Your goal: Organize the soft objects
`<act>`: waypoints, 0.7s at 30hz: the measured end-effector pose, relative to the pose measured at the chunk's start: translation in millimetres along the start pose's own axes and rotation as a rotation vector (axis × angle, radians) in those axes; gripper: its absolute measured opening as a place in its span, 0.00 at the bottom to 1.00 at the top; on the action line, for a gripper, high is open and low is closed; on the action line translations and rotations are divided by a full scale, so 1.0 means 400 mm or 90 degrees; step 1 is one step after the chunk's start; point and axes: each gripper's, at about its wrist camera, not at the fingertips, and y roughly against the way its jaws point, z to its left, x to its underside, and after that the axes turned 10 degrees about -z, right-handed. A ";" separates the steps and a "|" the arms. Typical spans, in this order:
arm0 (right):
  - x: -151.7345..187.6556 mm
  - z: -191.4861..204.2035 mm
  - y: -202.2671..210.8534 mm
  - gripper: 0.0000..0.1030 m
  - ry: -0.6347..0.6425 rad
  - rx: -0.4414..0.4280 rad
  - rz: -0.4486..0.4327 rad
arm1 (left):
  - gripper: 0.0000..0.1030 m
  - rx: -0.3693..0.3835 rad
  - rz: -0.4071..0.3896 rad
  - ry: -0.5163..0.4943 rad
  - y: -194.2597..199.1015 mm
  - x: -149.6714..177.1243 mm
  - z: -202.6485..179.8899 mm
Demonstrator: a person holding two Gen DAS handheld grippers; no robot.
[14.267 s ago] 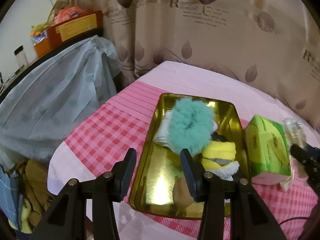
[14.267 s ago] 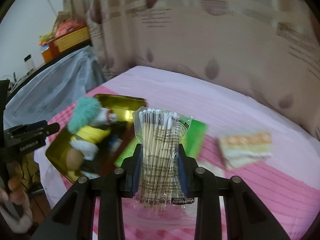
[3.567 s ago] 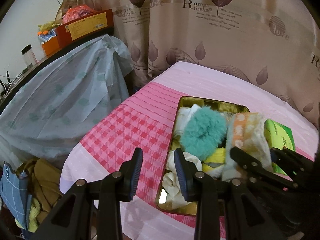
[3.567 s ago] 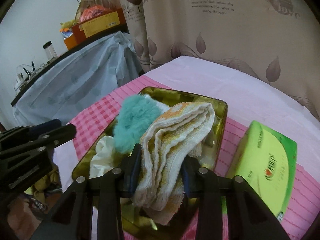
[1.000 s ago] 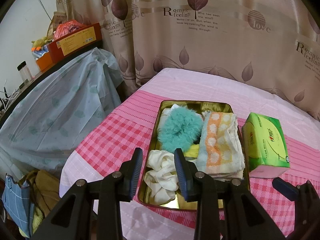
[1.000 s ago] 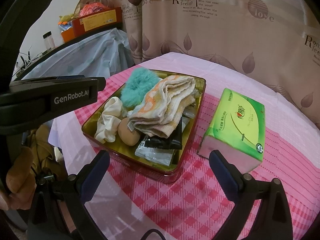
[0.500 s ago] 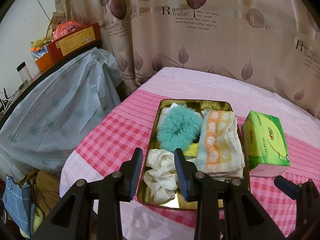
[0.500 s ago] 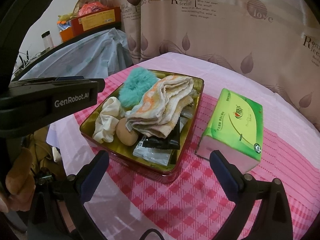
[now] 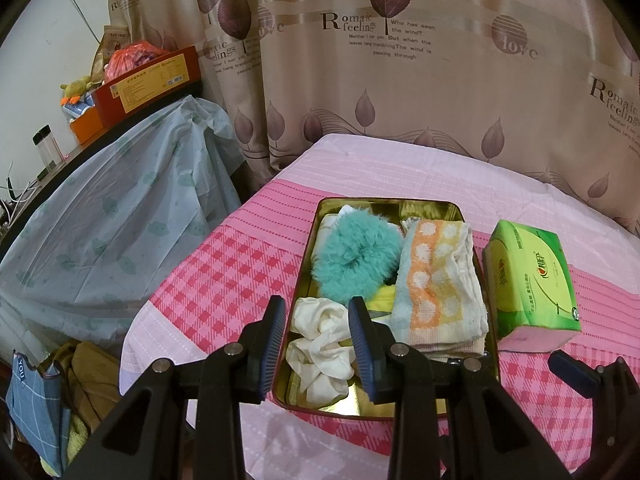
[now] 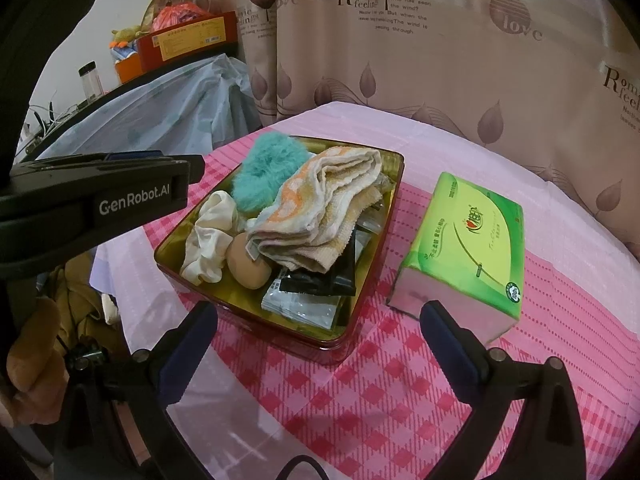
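Right gripper (image 10: 316, 332) is wide apart and empty; the tissue pack (image 10: 460, 256) ahead-right may squash if clamped hard

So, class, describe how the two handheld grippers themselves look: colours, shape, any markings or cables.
Both are matte black frames with silver bolts and dark blue ribbed finger pads. The left gripper carries white "GenRobot.AI" lettering on its side, read in the right wrist view. The right gripper has a black cable looping beneath it.
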 end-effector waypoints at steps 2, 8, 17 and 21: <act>0.001 0.000 0.000 0.98 0.000 0.000 0.000 | 0.32 0.000 0.000 -0.001 0.000 0.001 0.000; 0.001 0.000 -0.001 0.98 0.002 0.001 0.000 | 0.32 -0.001 0.000 -0.001 0.000 0.000 -0.001; 0.001 0.000 -0.001 0.98 0.000 0.000 0.002 | 0.32 -0.001 0.000 -0.001 0.000 -0.001 -0.003; 0.005 -0.001 -0.001 0.98 0.000 0.000 0.003 | 0.32 -0.001 0.001 -0.002 -0.001 0.000 -0.003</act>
